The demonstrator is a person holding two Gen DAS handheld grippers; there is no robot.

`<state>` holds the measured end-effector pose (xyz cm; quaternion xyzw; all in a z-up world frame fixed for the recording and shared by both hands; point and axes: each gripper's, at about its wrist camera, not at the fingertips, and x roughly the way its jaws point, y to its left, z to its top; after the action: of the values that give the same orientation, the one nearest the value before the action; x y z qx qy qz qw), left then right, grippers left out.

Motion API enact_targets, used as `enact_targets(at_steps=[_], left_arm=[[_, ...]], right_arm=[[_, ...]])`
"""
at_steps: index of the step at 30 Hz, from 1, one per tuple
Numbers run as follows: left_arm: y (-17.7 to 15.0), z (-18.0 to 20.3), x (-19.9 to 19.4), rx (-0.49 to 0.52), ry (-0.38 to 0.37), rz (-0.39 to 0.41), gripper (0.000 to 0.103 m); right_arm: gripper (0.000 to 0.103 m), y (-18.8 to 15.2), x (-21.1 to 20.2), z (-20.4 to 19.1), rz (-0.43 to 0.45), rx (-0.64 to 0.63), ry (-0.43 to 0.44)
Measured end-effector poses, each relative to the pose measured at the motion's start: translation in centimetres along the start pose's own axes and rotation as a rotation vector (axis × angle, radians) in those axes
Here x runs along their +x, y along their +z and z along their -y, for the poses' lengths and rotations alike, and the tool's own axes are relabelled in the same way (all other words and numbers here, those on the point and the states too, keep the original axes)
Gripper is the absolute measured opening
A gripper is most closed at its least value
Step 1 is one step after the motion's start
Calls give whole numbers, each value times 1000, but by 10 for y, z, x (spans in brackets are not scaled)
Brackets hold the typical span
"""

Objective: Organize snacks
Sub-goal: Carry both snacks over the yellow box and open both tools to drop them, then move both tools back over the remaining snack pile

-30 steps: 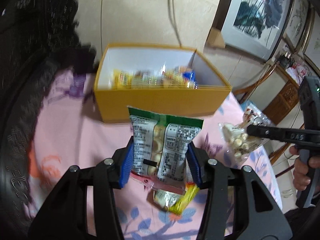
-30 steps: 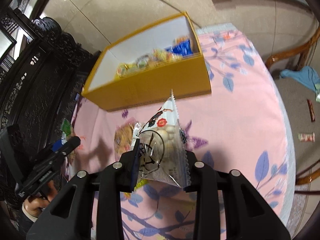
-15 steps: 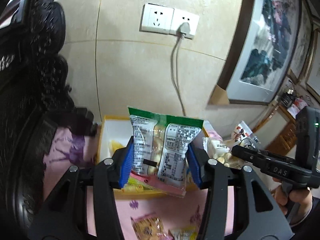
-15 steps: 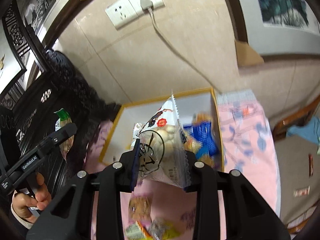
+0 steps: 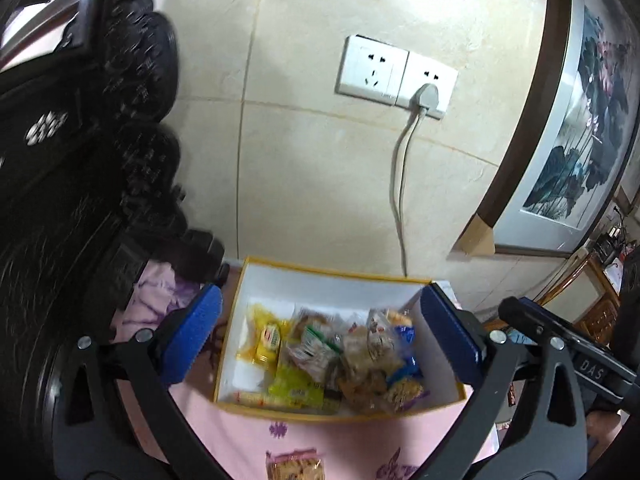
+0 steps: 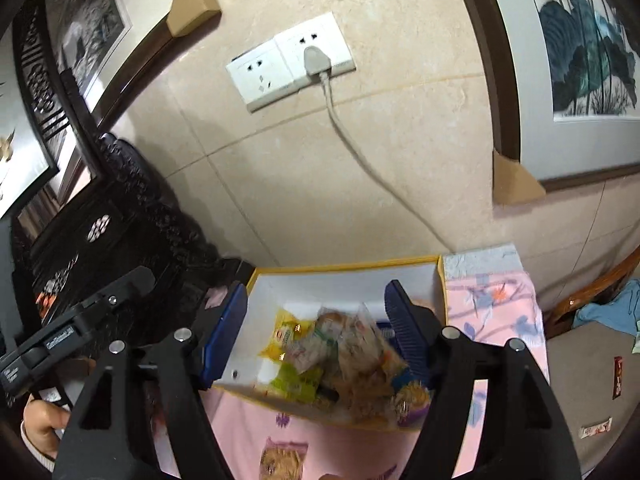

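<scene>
A yellow box [image 5: 340,412] with white inner walls sits on the pink flowered tablecloth [image 5: 248,440] against the wall. It holds a pile of several snack packets [image 5: 336,356], also in the right wrist view [image 6: 340,360]. My left gripper [image 5: 320,336] is open and empty above the box. My right gripper [image 6: 320,332] is open and empty above the box [image 6: 320,416] too. A packet of biscuits [image 5: 296,466] lies on the cloth in front of the box, also in the right wrist view [image 6: 282,462].
A wall with a double socket [image 5: 396,76] and a plugged-in cable stands right behind the box. Dark carved furniture [image 5: 80,200] is at the left. Framed paintings [image 5: 576,136] lean at the right. Small wrappers [image 6: 596,428] lie on the floor at the right.
Both grippers have opened and their snack bags are gone from the jaws; the bags now lie in the box. Both views have moved closer over the box.
</scene>
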<state>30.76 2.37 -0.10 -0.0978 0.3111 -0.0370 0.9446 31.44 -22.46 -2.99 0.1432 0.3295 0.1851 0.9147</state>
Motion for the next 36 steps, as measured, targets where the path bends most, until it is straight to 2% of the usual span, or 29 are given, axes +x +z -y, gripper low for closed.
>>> enact_targets(at_steps=[7,12,19,25,36], left_arm=[[-67,-15,-25,28,52,-41,101],[-116,-26,-43,32,57,-81,101],[-183,-48,-54,-24,64,-198,101],[-221,-64,-65,-48,90,-262,101],[-232,-91,-76,-128,131,-263,101]], right_arm=[[72,-76,-10,13,-137,17,-11],[72,-137,-14,25,-248,60,-35],[72,-201,-7,19,-391,72,-17],[72,-228,12,4,-472,-2,-3],[70,-248,81,-24,-557,-155,-38]])
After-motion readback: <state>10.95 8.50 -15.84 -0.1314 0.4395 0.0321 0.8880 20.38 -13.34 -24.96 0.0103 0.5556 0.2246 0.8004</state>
